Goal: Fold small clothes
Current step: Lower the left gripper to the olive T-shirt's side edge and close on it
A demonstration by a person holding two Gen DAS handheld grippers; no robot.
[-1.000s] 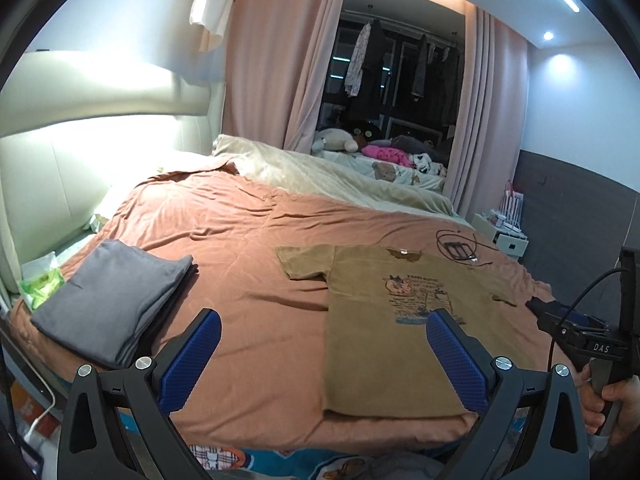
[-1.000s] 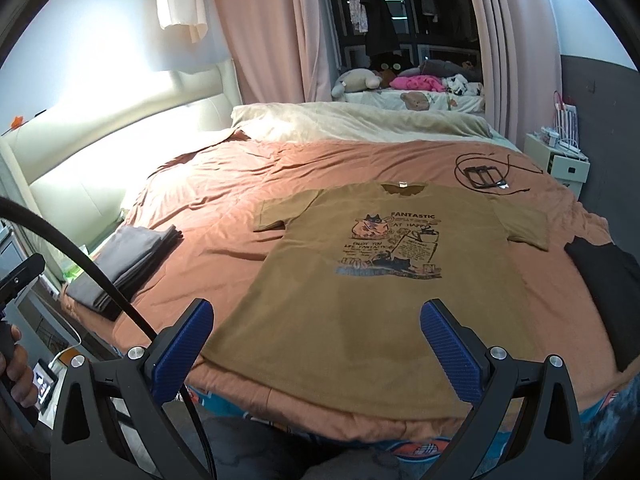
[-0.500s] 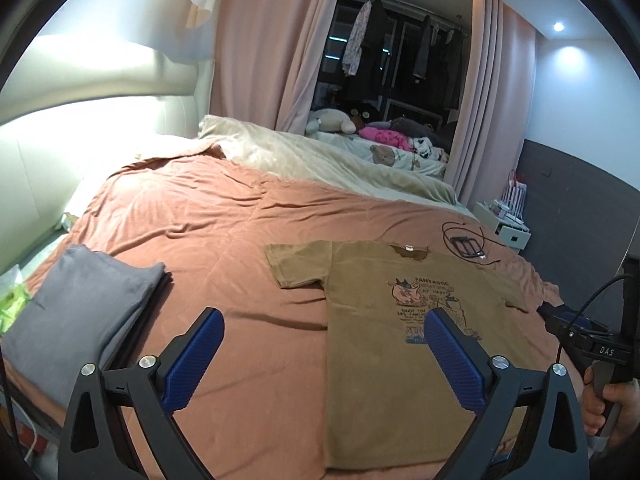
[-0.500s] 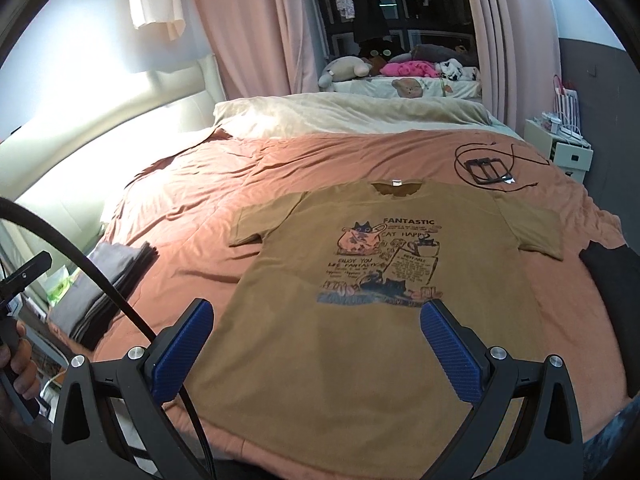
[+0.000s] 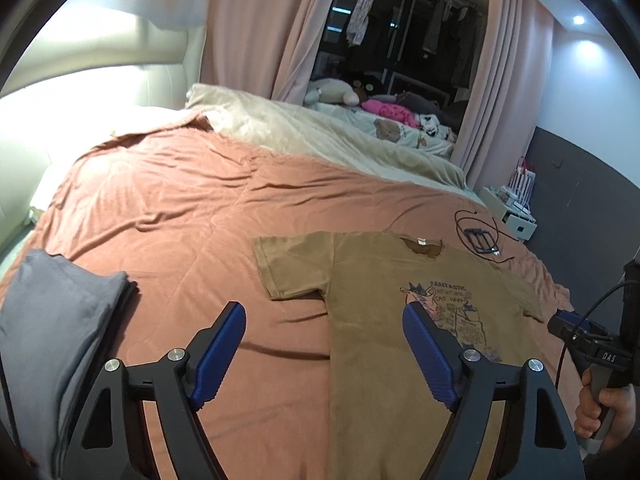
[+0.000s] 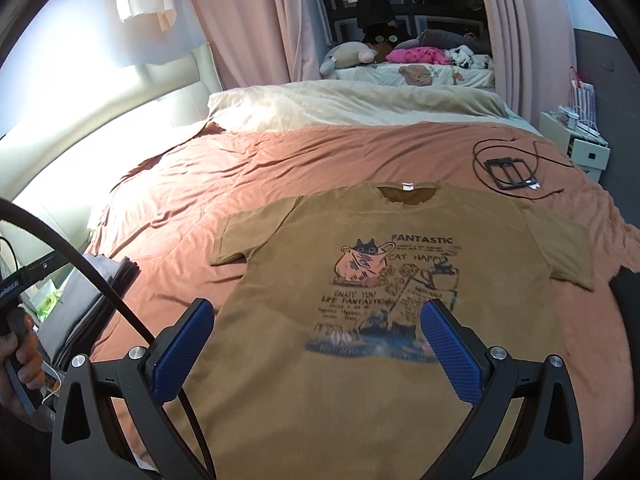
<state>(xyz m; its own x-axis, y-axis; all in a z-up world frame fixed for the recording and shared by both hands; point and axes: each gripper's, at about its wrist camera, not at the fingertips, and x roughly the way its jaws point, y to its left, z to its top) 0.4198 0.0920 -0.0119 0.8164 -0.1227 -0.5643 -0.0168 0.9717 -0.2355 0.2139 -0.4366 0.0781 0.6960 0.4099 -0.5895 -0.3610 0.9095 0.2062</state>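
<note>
Tools tilt down over tee (image 6: 360,280): left tool (image 5: 324,344) narrowing, right tool (image 6: 316,340) spread, both empty.

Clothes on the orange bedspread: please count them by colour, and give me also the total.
Brown T-shirt, spread flat: 1
Grey folded stack, pieces inside cannot be told apart: 1
Black garment at the right edge, mostly cut off: 1
Total: 3

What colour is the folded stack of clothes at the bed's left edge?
Grey: the folded stack of clothes is plain and unpatterned, best seen in the left wrist view.
</note>
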